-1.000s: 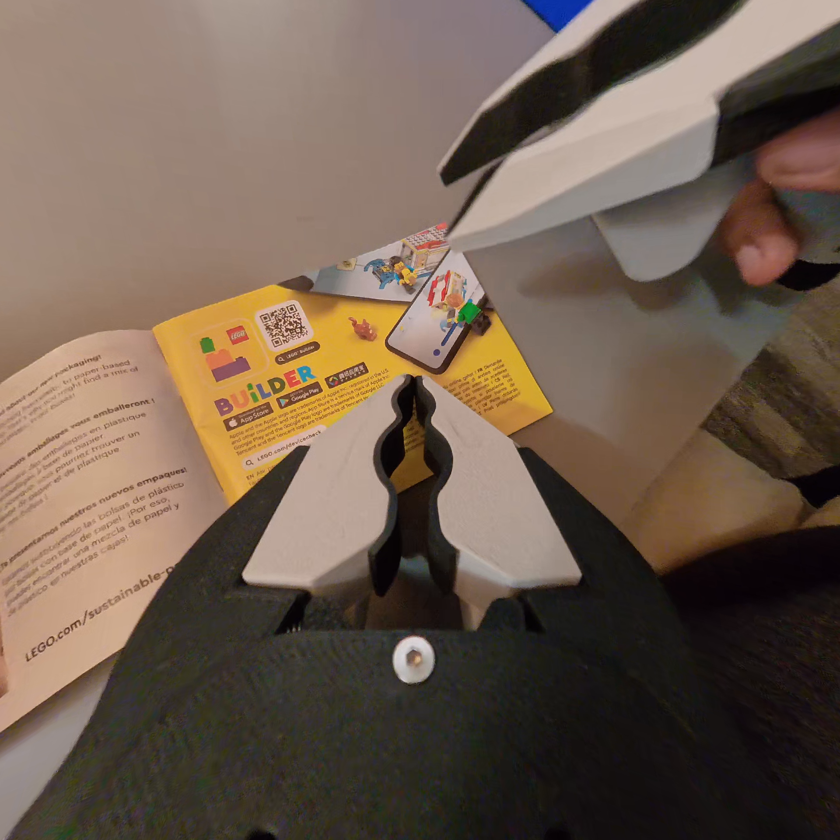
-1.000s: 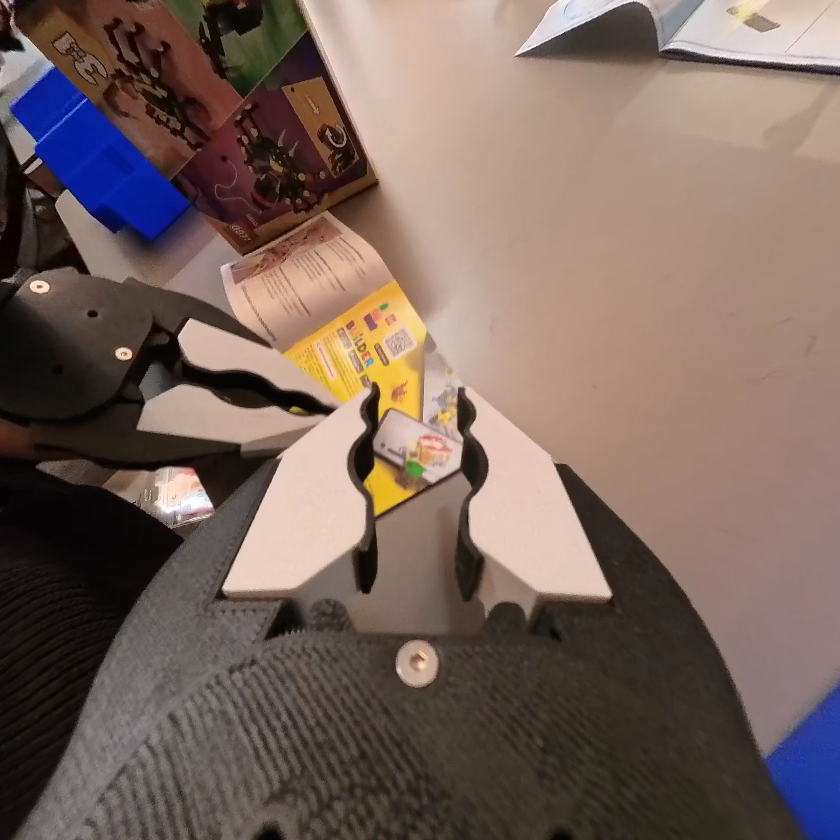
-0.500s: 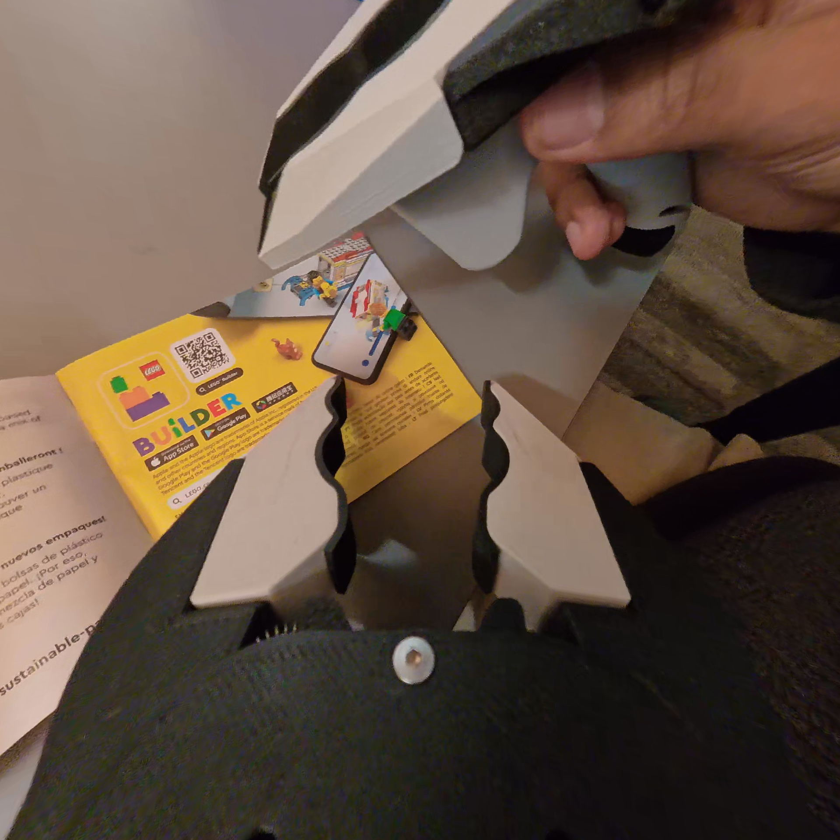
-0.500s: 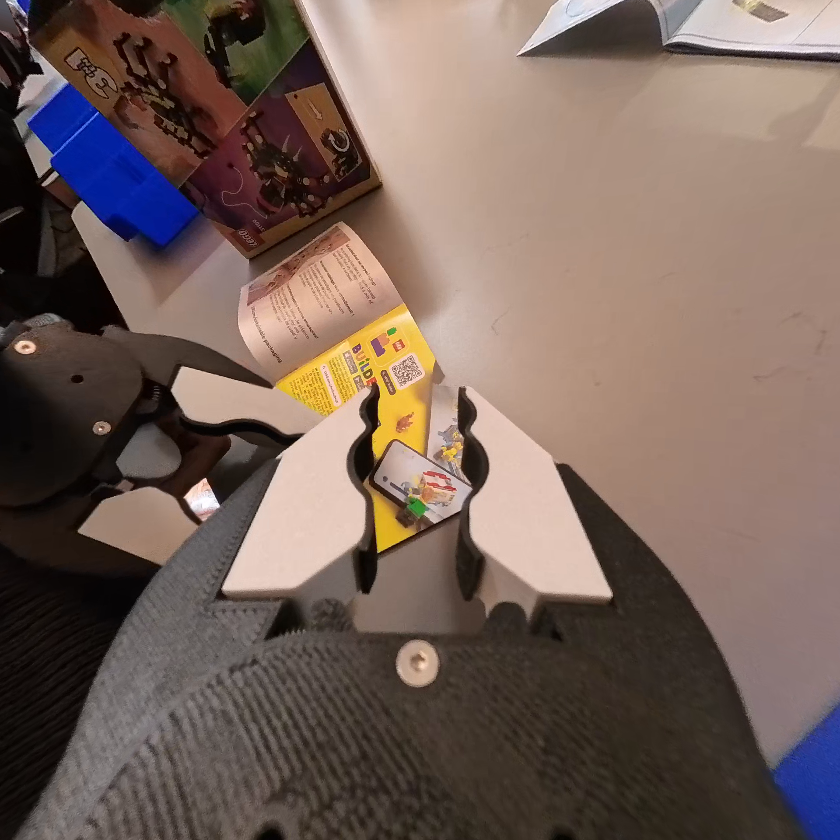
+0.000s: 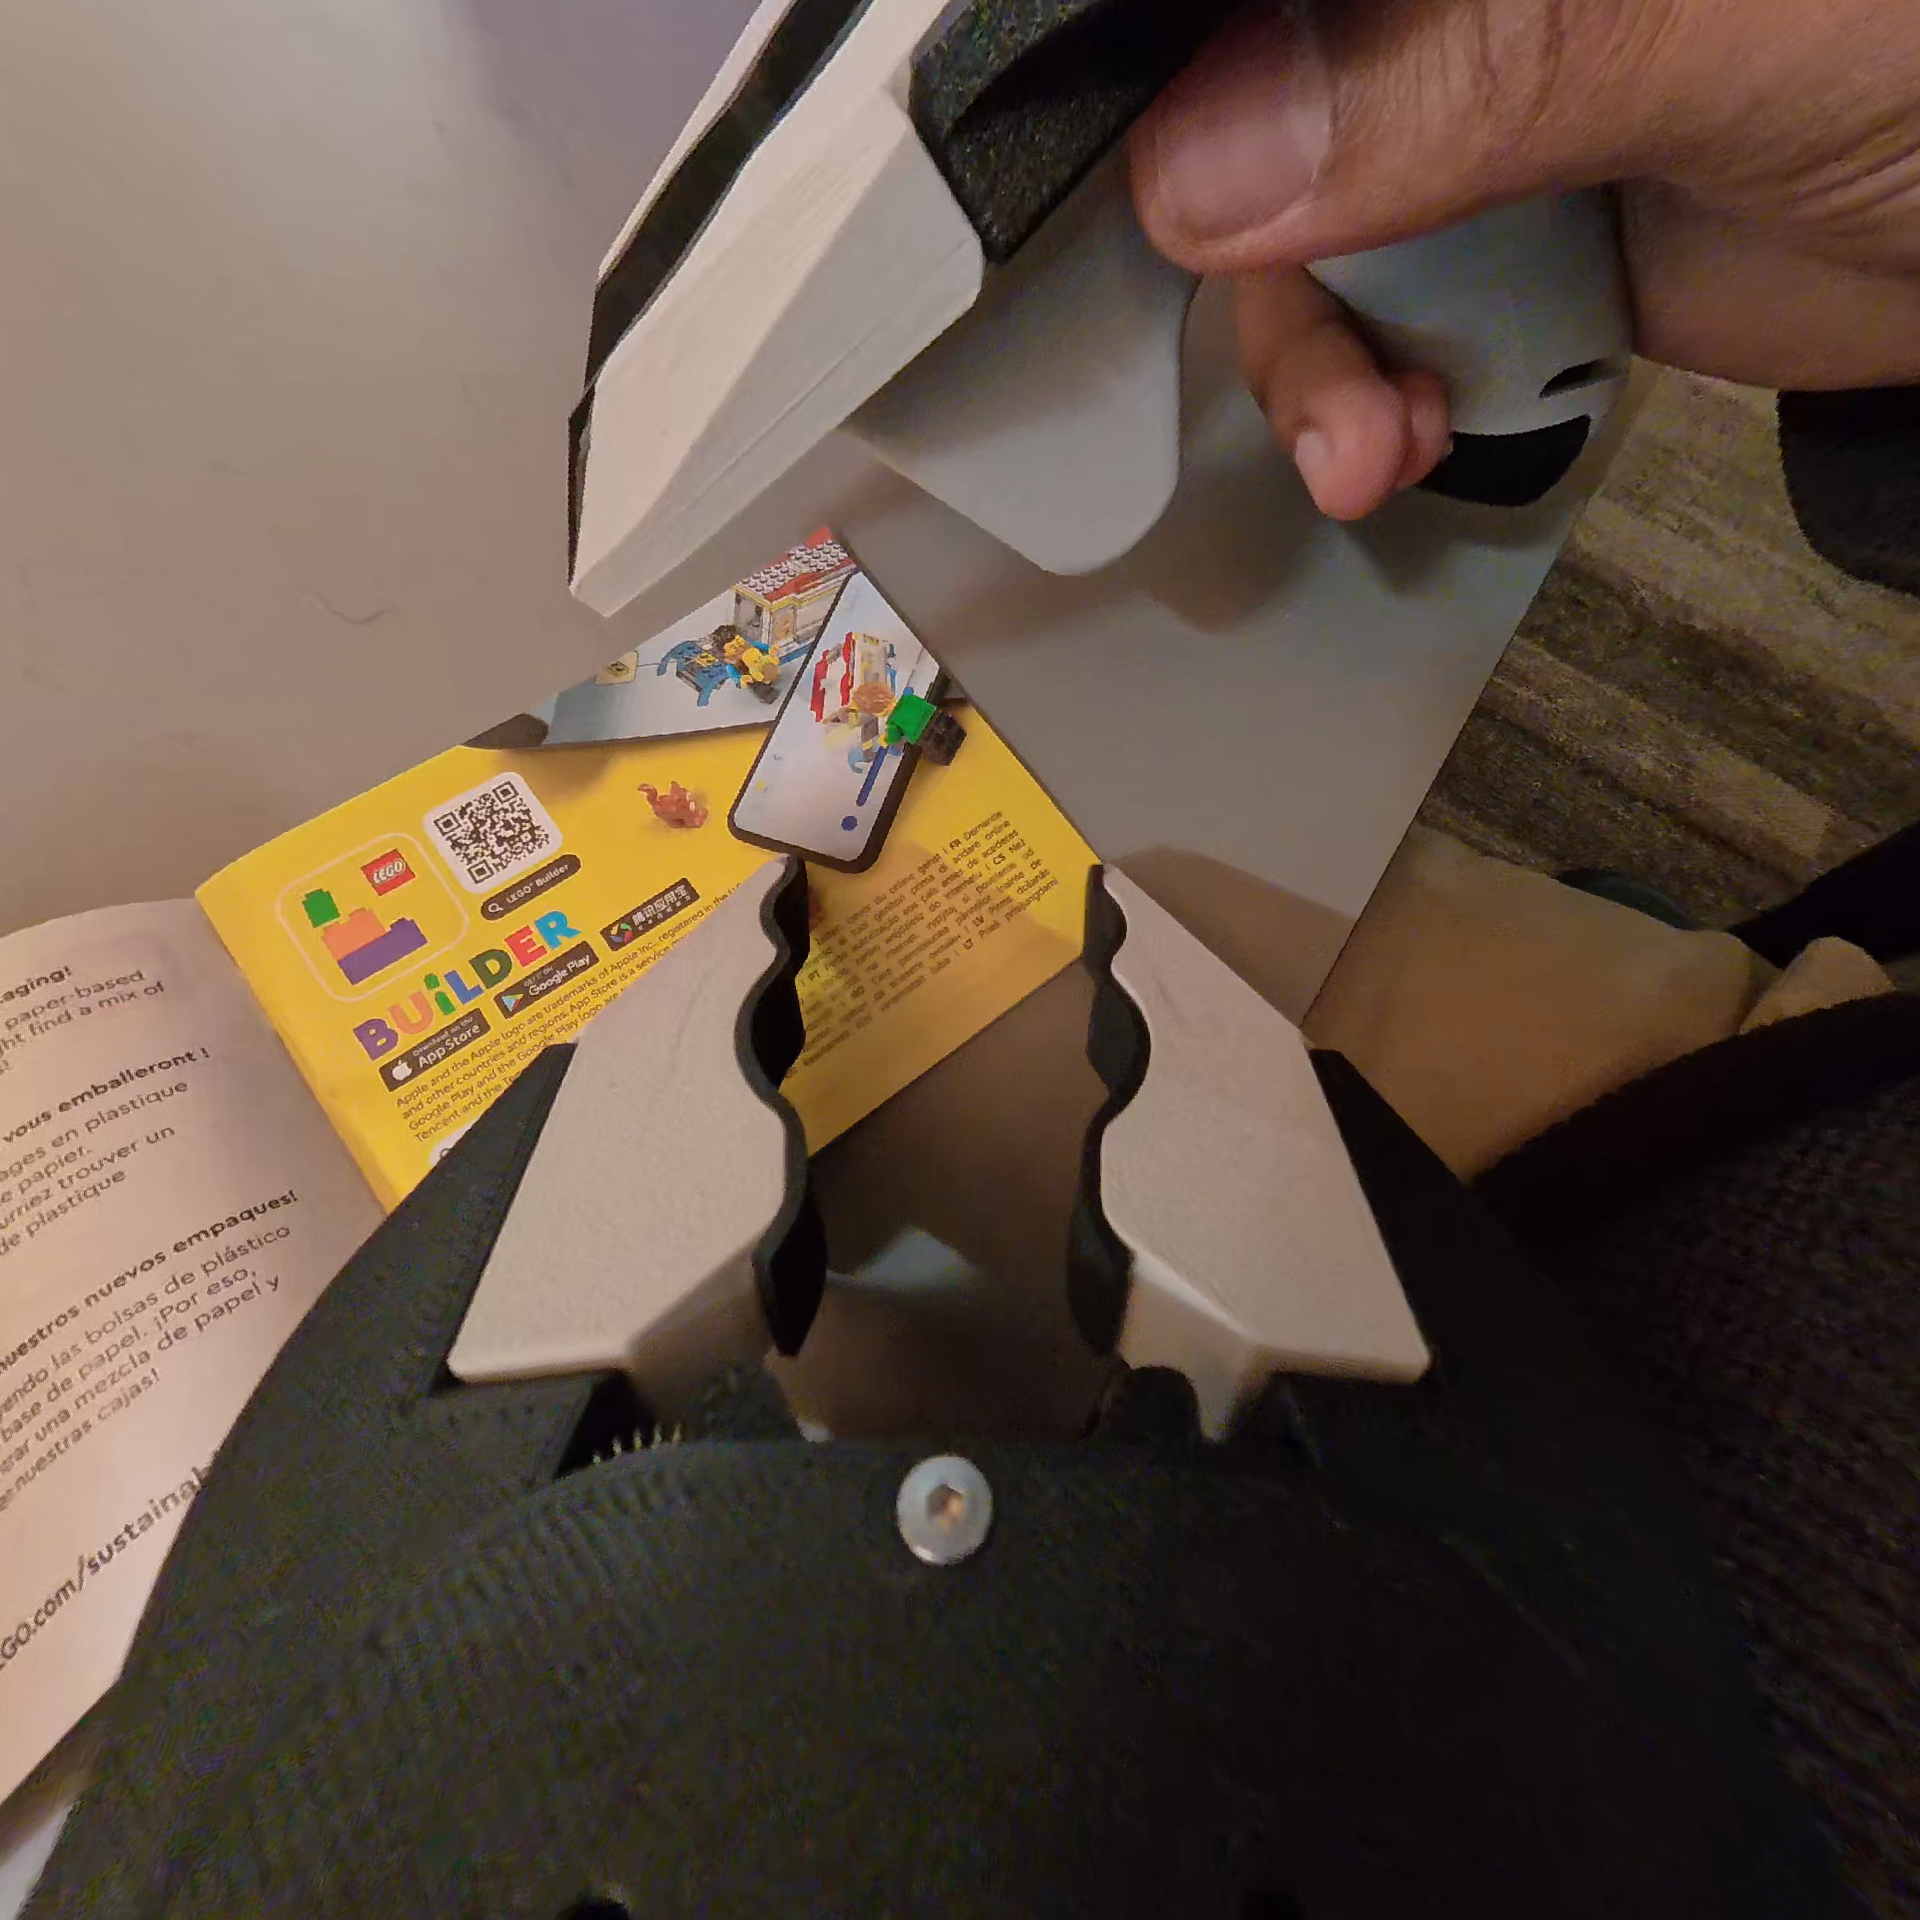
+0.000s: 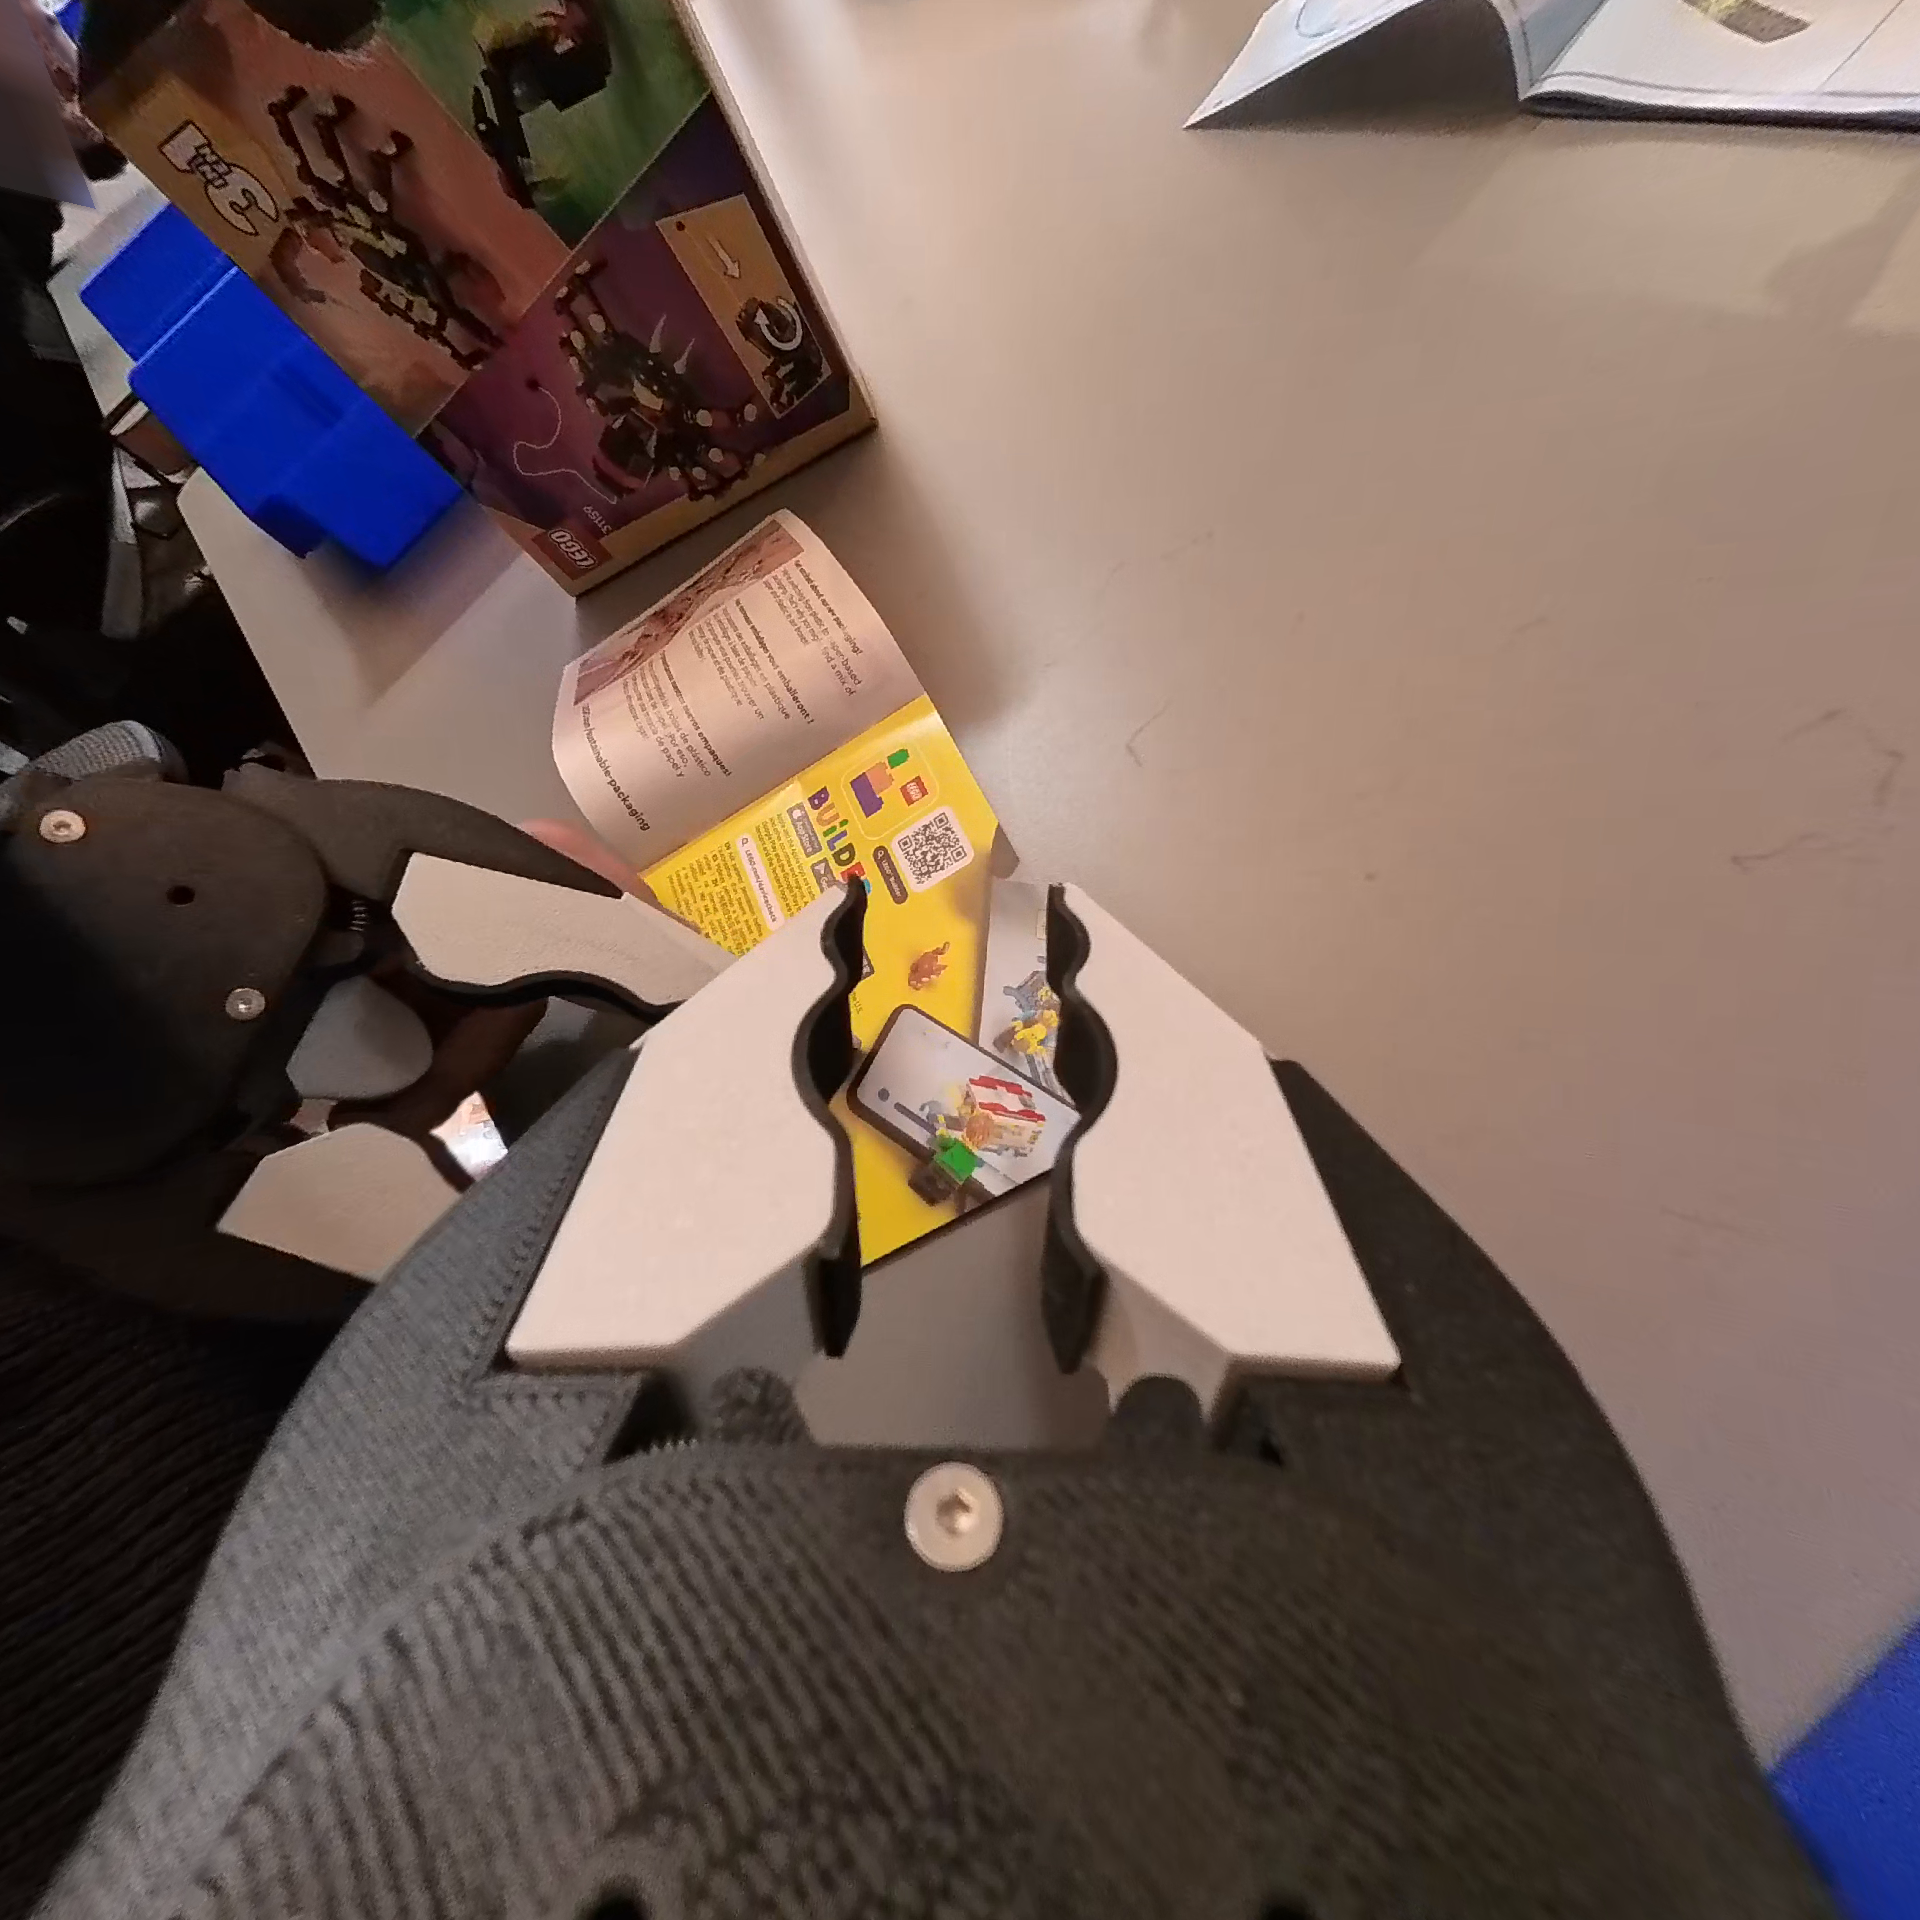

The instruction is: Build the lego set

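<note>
An open instruction booklet with a yellow page [image 5: 623, 914] lies at the near edge of the grey table [image 5: 260, 416]; it also shows in the right wrist view [image 6: 831, 821]. My left gripper [image 5: 940, 883] is open and empty, hovering over the booklet's near right corner. My right gripper [image 6: 956, 899] is open and empty, above the same yellow page. In the left wrist view the right gripper [image 5: 727, 343] hangs over the booklet, held by a hand [image 5: 1507, 208]. In the right wrist view the left gripper [image 6: 520, 935] sits to the left.
A lego set box [image 6: 499, 270] stands at the table's far left, with blue bins [image 6: 281, 436] beside it. A second open booklet [image 6: 1558, 62] lies at the far side. A blue thing [image 6: 1860, 1787] shows at the lower right. Carpet [image 5: 1714, 675] lies beyond the table edge.
My left gripper has opened from shut and shifted to the right along the booklet. The right gripper has moved in closer over the yellow page and stayed open.
</note>
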The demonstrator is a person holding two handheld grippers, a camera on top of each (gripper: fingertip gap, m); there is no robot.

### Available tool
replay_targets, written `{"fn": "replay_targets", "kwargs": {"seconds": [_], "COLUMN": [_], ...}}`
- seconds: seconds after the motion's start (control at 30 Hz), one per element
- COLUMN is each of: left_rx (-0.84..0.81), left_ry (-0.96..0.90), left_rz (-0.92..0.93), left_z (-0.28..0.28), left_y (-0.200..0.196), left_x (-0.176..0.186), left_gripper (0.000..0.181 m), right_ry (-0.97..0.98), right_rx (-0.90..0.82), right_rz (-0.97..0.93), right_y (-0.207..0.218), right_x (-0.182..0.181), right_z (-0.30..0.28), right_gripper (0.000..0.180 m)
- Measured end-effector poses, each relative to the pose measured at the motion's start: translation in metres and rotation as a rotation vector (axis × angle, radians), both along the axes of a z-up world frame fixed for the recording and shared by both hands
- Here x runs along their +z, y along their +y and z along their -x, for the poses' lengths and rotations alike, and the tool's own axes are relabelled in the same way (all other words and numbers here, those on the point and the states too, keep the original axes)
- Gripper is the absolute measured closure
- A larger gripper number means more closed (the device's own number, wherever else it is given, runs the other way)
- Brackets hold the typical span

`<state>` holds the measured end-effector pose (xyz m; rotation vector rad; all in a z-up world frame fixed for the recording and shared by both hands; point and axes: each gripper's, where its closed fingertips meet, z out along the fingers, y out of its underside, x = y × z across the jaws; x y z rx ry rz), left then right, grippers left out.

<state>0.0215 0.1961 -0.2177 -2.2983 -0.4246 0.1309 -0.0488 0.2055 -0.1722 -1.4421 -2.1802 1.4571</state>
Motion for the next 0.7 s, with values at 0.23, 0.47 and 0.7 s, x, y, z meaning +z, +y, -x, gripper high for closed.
{"fn": "replay_targets", "kwargs": {"seconds": [0.23, 0.47, 0.7], "left_rx": [-0.05, -0.033, -0.03], "left_ry": [-0.006, 0.01, -0.063], "left_rz": [0.006, 0.011, -0.022], "left_z": [-0.0081, -0.0043, -0.0066], "left_y": [0.0023, 0.0014, 0.0018], "left_x": [0.0001, -0.0004, 0.0027], "left_gripper": [0.112, 0.119, 0.123], "right_ry": [-0.001, -0.002, -0.002], "right_rx": [0.001, 0.002, 0.0], "right_rz": [0.004, 0.006, 0.006], "right_y": [-0.0003, -0.0005, -0.0001], "right_x": [0.0001, 0.0, -0.0001], "right_z": [-0.0002, -0.0005, -0.0002], "right_gripper": [0.145, 0.145, 0.145]}}
